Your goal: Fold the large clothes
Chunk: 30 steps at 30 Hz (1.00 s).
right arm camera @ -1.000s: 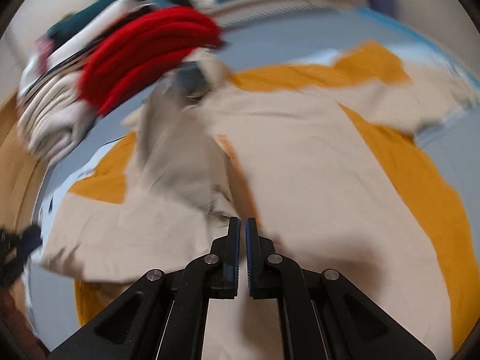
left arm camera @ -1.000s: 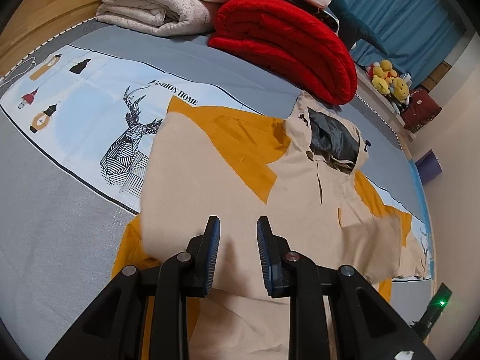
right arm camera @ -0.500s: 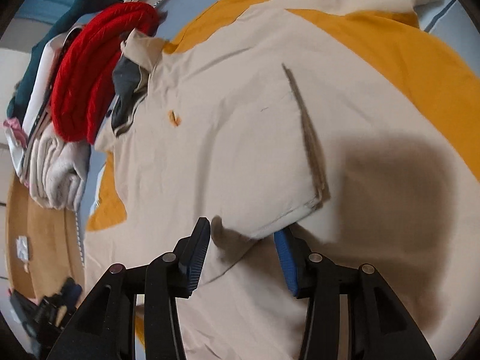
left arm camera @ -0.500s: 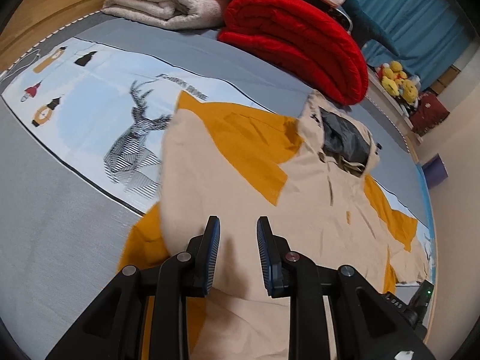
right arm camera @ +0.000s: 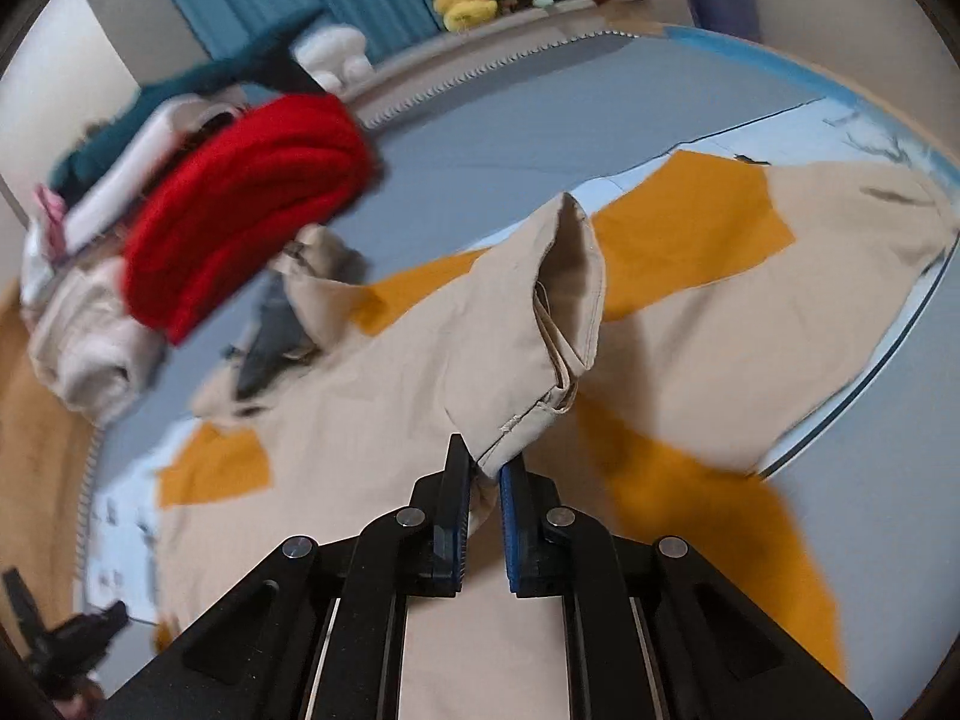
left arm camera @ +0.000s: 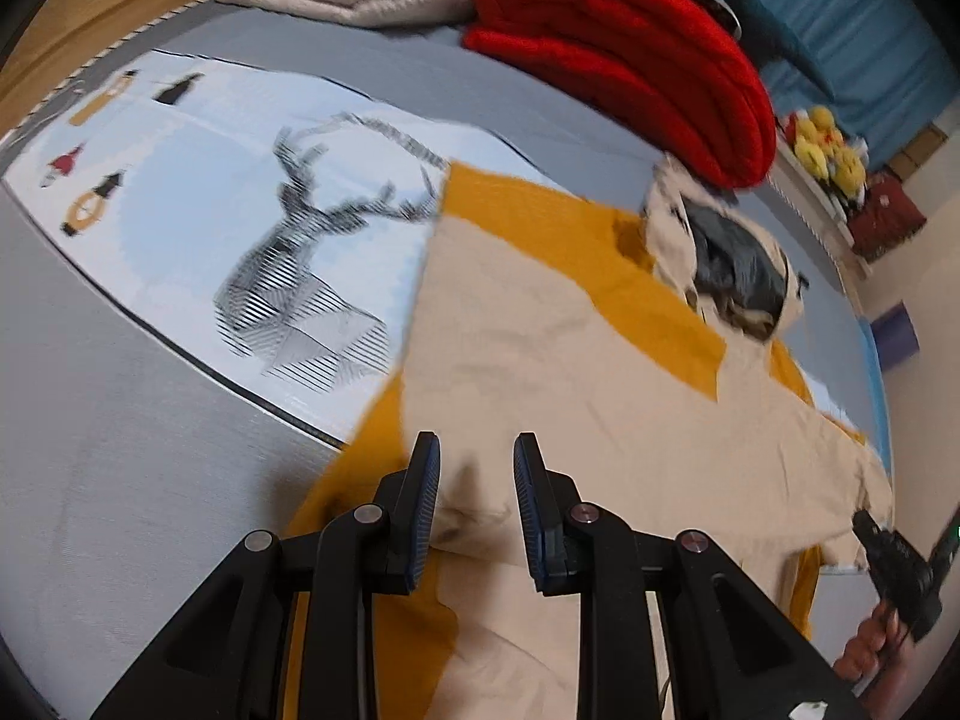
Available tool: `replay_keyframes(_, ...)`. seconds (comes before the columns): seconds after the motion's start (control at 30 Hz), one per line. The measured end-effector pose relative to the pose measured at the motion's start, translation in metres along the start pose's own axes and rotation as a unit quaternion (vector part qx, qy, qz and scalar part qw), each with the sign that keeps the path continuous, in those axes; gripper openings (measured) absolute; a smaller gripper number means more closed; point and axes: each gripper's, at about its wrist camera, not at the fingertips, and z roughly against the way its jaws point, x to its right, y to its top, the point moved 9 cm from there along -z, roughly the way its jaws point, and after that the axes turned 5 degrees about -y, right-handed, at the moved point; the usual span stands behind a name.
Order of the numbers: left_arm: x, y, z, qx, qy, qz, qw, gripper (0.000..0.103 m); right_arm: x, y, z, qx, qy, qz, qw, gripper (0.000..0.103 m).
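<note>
A: Where is the beige-and-mustard hooded jacket [left arm camera: 576,360] lying?

B: It is lying spread over the printed bedspread [left arm camera: 180,192], hood pointing toward the red folded blanket [left arm camera: 618,54].

A: What is the right gripper [right arm camera: 485,480] doing?

B: Its jaws are pinching the sleeve cuff [right arm camera: 522,426], lifting the sleeve clear of the body, probably so it can be laid across the chest.

A: And the left gripper [left arm camera: 474,462]?

B: Its jaws are standing apart, gripping nothing, hovering over the jacket's folded edge on the near side, likely waiting to pin or take that edge.
</note>
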Motion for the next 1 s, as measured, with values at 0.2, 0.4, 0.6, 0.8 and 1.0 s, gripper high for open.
replay_keyframes(0.2, 0.002, -0.026, -0.042, -0.071, 0.051, -0.058, 0.9945, 0.023, 0.018, -0.015, -0.027, -0.061, -0.025, 0.025, 0.998, 0.019)
replay_keyframes(0.4, -0.018, -0.042, -0.063, -0.104, 0.092, -0.05, 0.9891, 0.023, 0.025, -0.011, -0.031, -0.054, -0.062, 0.031, 0.996, 0.035)
replay_keyframes(0.6, -0.018, -0.041, -0.061, -0.108, 0.103, -0.059, 0.987, 0.024, 0.027, -0.005, -0.03, -0.041, -0.108, 0.072, 0.991, 0.038)
replay_keyframes(0.8, -0.02, -0.038, -0.061, -0.11, 0.104, -0.059, 0.9868, 0.024, 0.038, 0.0, -0.029, -0.038, -0.129, 0.08, 0.988, 0.038)
replay_keyframes(1.0, -0.004, -0.029, -0.054, -0.085, 0.101, -0.069, 0.9888, 0.024, 0.038, 0.003, -0.026, -0.03, -0.129, 0.079, 0.988, 0.038)
